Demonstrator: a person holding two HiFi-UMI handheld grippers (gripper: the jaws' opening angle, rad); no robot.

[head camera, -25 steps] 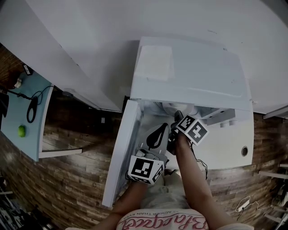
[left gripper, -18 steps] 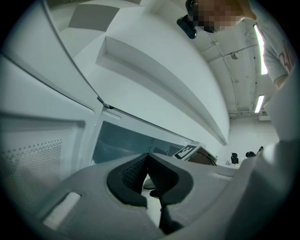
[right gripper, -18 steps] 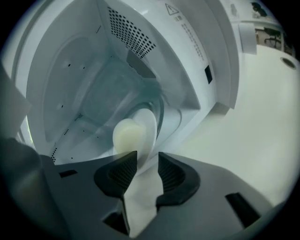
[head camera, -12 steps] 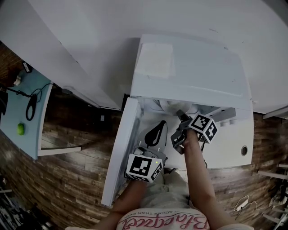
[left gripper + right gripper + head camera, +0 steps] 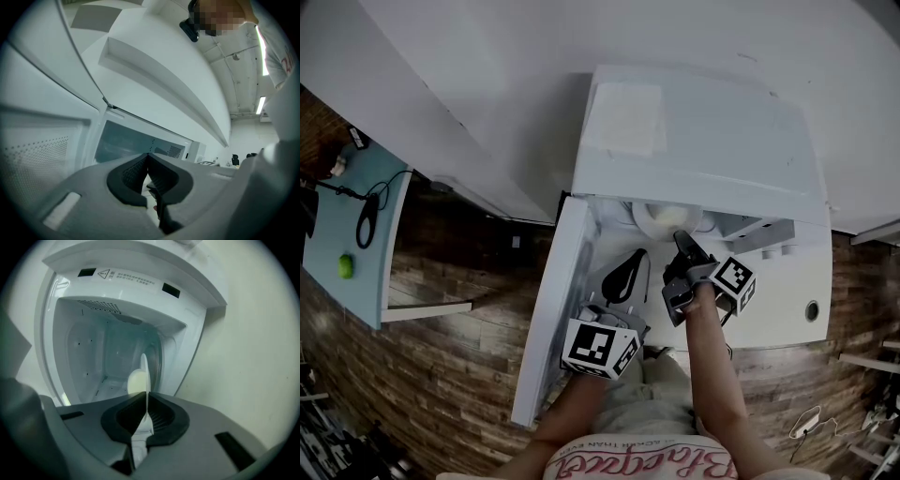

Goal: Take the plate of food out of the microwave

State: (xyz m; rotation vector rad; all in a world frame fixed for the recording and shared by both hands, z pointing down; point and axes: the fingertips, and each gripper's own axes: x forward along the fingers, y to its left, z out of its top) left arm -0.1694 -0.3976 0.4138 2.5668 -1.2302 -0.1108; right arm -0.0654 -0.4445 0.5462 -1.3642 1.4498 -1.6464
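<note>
Wood-plank flooring (image 5: 441, 375) surrounds the white microwave (image 5: 703, 141), whose door (image 5: 553, 319) hangs open toward seven o'clock. Your right gripper (image 5: 680, 242) has just been closing its jaws and pinches the rim of the plate (image 5: 666, 217), which lies at the cavity mouth at its twelve o'clock and carries a pale mound (image 5: 133, 381). Your left gripper (image 5: 633, 262), at eight o'clock from the right one, has its jaws pressed together on nothing.

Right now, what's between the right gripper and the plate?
No gap: the right gripper has just been closing its jaws and pinches the plate by its rim. The right gripper view shows it.
</note>
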